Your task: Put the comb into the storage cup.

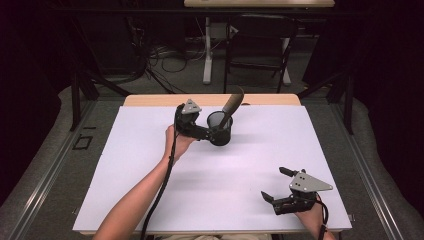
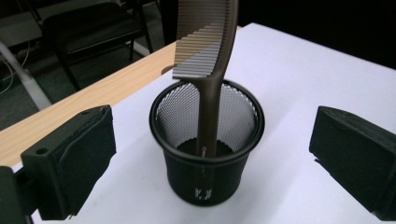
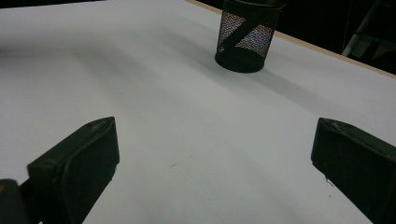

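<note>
A black mesh cup (image 1: 220,128) stands upright near the far middle of the white table (image 1: 150,165). A brown comb (image 1: 232,106) leans in it, handle down, teeth end up. In the left gripper view the comb (image 2: 208,70) rises out of the cup (image 2: 207,158). My left gripper (image 1: 214,131) is open just left of the cup, its jaws wide on either side of it and not touching it. My right gripper (image 1: 277,184) rests open near the front right edge, nothing between its fingers. The right gripper view has the cup (image 3: 245,39) far off.
The table's wooden far edge (image 1: 150,100) runs just behind the cup. Beyond it stand a dark chair (image 1: 260,45), a white table leg (image 1: 207,50) and loose cables (image 1: 165,57) on the floor.
</note>
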### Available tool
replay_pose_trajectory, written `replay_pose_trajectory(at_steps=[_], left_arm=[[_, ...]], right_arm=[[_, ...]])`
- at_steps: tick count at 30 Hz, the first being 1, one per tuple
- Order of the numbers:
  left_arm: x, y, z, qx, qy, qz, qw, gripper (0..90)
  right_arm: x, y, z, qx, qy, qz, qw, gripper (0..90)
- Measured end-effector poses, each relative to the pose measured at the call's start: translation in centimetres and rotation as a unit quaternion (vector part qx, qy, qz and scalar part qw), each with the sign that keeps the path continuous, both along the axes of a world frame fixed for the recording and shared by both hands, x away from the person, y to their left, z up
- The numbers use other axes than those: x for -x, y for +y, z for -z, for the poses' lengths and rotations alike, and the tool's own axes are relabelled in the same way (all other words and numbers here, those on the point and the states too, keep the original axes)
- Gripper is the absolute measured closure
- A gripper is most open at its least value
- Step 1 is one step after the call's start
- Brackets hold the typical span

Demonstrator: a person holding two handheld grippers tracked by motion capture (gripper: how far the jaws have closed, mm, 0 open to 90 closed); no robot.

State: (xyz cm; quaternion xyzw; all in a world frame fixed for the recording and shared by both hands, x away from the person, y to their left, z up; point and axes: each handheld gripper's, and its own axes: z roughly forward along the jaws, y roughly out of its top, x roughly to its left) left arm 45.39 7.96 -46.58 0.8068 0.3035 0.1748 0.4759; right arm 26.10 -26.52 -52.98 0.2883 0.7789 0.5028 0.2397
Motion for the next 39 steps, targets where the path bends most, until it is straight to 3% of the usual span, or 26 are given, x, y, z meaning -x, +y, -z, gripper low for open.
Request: replay_pose_trajectory(at_steps=[16,39], left_arm=[[1.8,1.6,0.1,-0.019,0.006,-0.008,0.9998,0.3],[5.1,5.7,0.9,-0.040,0.018,-0.022,0.9988,0.0]], right_arm=[[0.0,0.1,0.0,0.000,0.002,-0.001,1.0000,0.5],[0.1,0.1,0.0,0.001,0.003,-0.001,1.0000,0.5]])
